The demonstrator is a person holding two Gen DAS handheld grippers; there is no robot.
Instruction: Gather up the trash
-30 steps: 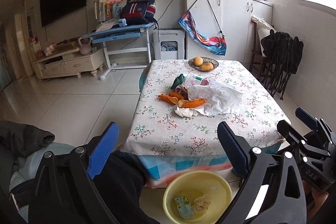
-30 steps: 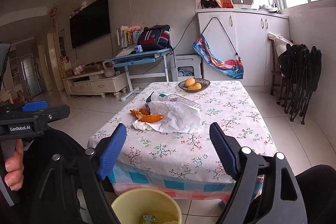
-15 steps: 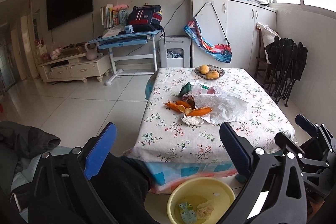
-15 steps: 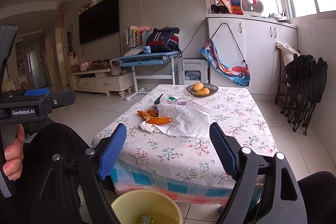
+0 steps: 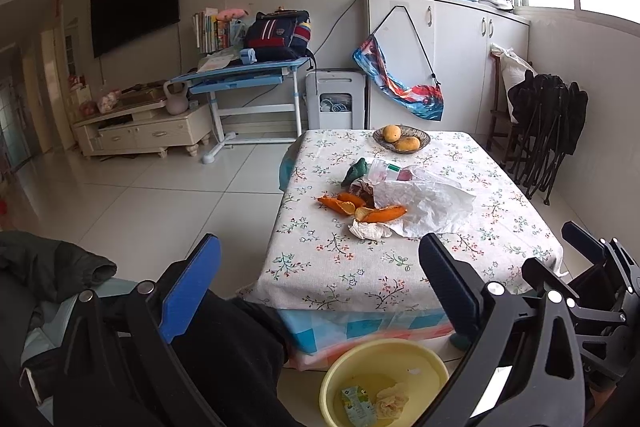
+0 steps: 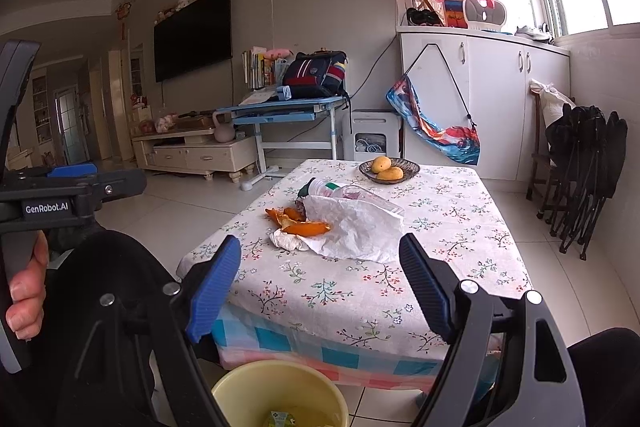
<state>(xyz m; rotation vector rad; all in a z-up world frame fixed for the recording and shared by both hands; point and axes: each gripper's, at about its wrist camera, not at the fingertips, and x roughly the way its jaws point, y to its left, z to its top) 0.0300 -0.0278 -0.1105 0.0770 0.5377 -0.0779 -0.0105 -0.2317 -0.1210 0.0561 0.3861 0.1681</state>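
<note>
Trash lies mid-table on the floral tablecloth [image 5: 400, 267]: orange peels [image 5: 360, 209], a crumpled tissue [image 5: 370, 230], a white plastic bag [image 5: 432, 205], a clear plastic bottle [image 5: 390, 171] and a green wad [image 5: 356, 171]. The same pile shows in the right wrist view: peels [image 6: 304, 225], bag [image 6: 356, 231], bottle [image 6: 352, 195]. A yellow basin [image 5: 384, 379] on the floor in front of the table holds a small carton and a tissue. My left gripper [image 5: 316, 287] and right gripper [image 6: 320, 287] are both open and empty, held above the basin [image 6: 280, 395], short of the table.
A dish with two mangoes [image 5: 401, 139] stands at the table's far end. Folded black chairs [image 5: 548, 131] lean on the right wall. White cabinets [image 5: 460, 67], a blue desk [image 5: 244, 79] and a TV stand [image 5: 144, 131] stand at the back. The person's dark-clothed legs are below.
Both grippers have drawn back and tilted up from the table; the table and basin look smaller and lower in the frame. Both stay open. The trash has not moved.
</note>
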